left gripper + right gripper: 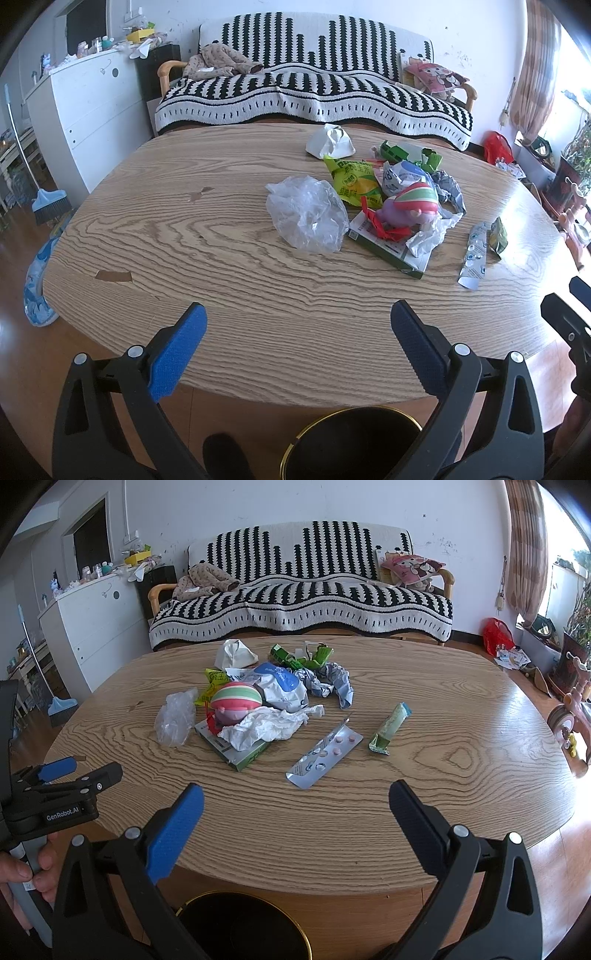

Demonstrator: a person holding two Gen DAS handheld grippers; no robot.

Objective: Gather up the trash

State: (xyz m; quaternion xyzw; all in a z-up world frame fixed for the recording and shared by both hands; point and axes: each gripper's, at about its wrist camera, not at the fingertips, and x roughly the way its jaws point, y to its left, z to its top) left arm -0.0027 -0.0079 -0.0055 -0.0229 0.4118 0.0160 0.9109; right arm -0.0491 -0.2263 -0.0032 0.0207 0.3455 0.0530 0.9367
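1. Right now we hold both grippers above the near edge of the wooden table (184, 229), and both point toward the trash on it.
2. Our left gripper (298, 325) has its jaws spread wide and grips nothing.
3. Our right gripper (296, 806) is likewise spread wide and empty.
4. Ahead of us the trash sits mostly in one heap: a crumpled clear plastic bag (306, 214) on its left side, a yellow-green snack packet (356, 181) just behind it, and a striped pink toy (236, 701) resting on a flattened green box (243, 757) with crumpled white paper (266, 727).
5. To the right of the heap, apart from it, we see a blister pack of pink pills (325, 757) and a green wrapper (389, 727) lying flat.
6. Below the table edge, between us and the table, stands a black bin with a gold rim (354, 443).
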